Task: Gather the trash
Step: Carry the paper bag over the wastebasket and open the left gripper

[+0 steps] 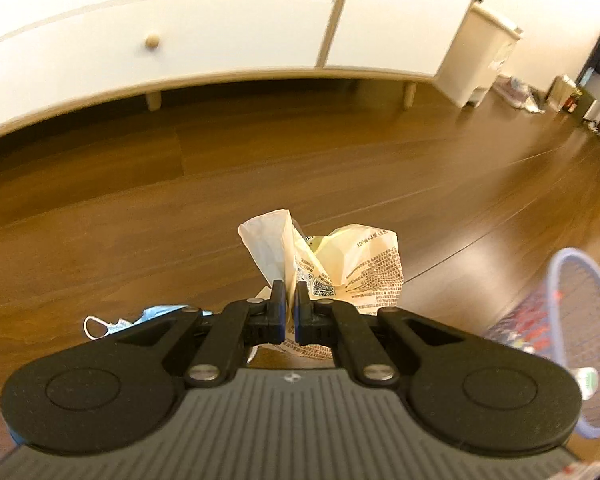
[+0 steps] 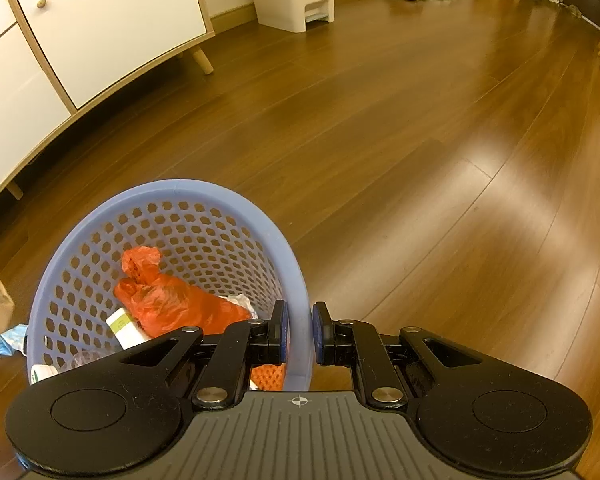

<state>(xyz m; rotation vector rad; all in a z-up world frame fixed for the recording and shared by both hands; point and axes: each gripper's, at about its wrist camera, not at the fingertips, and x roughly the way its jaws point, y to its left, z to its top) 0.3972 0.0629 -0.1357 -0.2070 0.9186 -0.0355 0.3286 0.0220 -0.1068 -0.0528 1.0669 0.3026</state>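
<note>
My left gripper [image 1: 290,300] is pressed together on a crumpled cream printed paper wrapper [image 1: 340,264], which stands above the brown wooden plank floor [image 1: 340,152], apparently lifted. The perforated blue plastic basket [image 1: 580,320] lies to the right of that claw and close by, so I judge the coming move is a short carry rightward, then release over the rim. My right gripper [image 2: 299,330] straddles the basket's near wall, jaws either side of the rim [image 2: 300,280]; whether they actually bear on it I cannot tell. Inside lies an orange plastic bag [image 2: 168,300]. A blue face mask [image 1: 148,318] remains on the floor, left of the left claw. White cabinets [image 1: 180,40] stand beyond.
</note>
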